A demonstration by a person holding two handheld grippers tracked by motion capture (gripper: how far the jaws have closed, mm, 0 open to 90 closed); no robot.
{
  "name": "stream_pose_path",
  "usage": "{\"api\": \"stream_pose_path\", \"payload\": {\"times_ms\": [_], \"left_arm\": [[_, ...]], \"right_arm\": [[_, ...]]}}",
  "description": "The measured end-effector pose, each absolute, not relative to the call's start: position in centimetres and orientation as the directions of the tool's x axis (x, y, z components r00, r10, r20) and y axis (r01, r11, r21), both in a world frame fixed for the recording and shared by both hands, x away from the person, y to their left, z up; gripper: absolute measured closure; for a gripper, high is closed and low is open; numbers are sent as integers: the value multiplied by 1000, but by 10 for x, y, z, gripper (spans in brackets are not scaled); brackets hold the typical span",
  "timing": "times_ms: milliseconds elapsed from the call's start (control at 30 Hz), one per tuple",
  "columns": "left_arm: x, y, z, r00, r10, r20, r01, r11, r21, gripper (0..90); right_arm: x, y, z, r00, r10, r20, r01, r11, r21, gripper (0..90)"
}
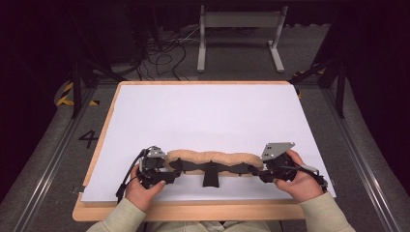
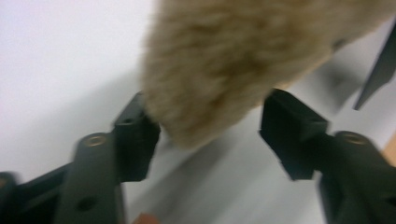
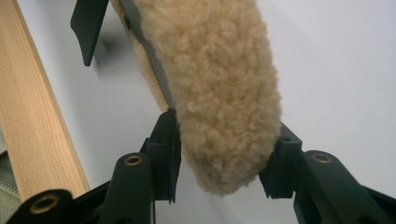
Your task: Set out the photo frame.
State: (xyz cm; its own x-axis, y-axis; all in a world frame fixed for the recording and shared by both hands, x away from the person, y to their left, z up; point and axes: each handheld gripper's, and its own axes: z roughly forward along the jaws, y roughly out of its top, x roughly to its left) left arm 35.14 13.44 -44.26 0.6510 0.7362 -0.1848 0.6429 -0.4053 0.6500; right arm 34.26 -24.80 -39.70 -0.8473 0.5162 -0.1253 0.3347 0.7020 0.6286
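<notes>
A long tan fleece pad (image 1: 212, 157) on a black frame (image 1: 211, 170) lies crosswise near the front of the white sheet (image 1: 208, 111). My left gripper (image 1: 169, 169) is at its left end. In the left gripper view the fleece pad (image 2: 233, 60) reaches between the jaws of my left gripper (image 2: 210, 135), which stand apart: one pad brushes the fleece and the other is clear of it. My right gripper (image 1: 258, 171) holds the right end. In the right gripper view, my right gripper (image 3: 224, 158) has both jaws pressed into the sides of the fleece pad (image 3: 219, 84).
The wooden table edge (image 1: 193, 211) runs just in front of my hands and lies close beside the wooden edge (image 3: 32, 116) in the right gripper view. A black prong of the frame (image 3: 88, 23) sticks out toward that edge. Beyond the table stand a metal rack (image 1: 239, 21) and floor cables (image 1: 164, 58).
</notes>
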Motion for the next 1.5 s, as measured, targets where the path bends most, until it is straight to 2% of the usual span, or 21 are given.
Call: {"api": "stream_pose_path", "payload": {"times_ms": [200, 333, 667, 800, 1233, 1333, 1400, 1500], "left_arm": [[353, 132, -439, 652, 738, -174, 642, -415, 645, 442], [353, 126, -432, 653, 748, -118, 609, -426, 669, 499], [381, 130, -429, 620, 777, -108, 602, -383, 701, 499], [398, 127, -437, 609, 781, -142, 626, -363, 690, 498], [414, 118, -441, 602, 790, -115, 630, -381, 677, 474], [413, 119, -441, 604, 788, -117, 628, -381, 678, 465], [411, 121, -438, 603, 789, -121, 624, -372, 687, 427], [403, 130, -430, 597, 795, -105, 599, -355, 718, 405]], "right_arm": [[343, -248, -394, -851, 514, -104, 351, 706, 615, 570], [345, -247, -390, -844, 509, -171, 330, 742, 583, 563], [356, -238, -386, -804, 523, -283, 271, 746, 609, 559], [364, -239, -388, -788, 551, -276, 289, 726, 624, 550], [372, -241, -401, -757, 569, -323, 283, 730, 622, 561], [373, -242, -402, -757, 574, -312, 286, 720, 632, 550], [373, -243, -402, -753, 592, -288, 301, 698, 650, 528], [372, -247, -402, -749, 610, -260, 316, 673, 669, 438]]}}
